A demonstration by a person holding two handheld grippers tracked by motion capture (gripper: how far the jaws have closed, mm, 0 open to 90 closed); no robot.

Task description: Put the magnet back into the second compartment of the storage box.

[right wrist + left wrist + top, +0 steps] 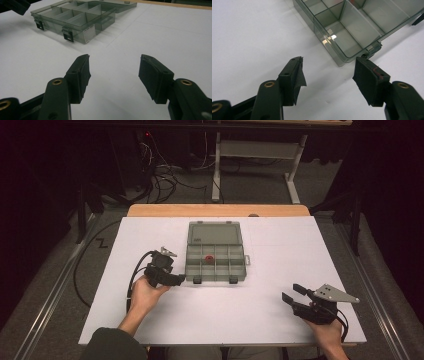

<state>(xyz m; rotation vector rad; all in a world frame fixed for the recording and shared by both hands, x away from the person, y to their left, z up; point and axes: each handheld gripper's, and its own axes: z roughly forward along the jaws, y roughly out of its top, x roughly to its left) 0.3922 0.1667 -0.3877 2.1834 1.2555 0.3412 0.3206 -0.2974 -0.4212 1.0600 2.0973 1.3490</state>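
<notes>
Two grippers and one box lie before me on the white table (260, 320). From the high view, the left gripper (180, 281) sits just beside the near left corner of the box (215, 252), which stands mid-table with its lid laid open behind it. One small red thing (208, 258) sits in a middle compartment; what it is I cannot make out. The right gripper (292, 293) rests well apart, near the table's right front, jaws spread and empty.

In the left gripper view, the jaws stand wide with nothing between them, the box's corner (342, 37) just beyond their tips; one latch (372, 50) shows, and the box is cut off by the frame.

In the right gripper view, both jaws gape over bare table, the box (75, 21) farther off with two latches (68, 35) facing me.
</notes>
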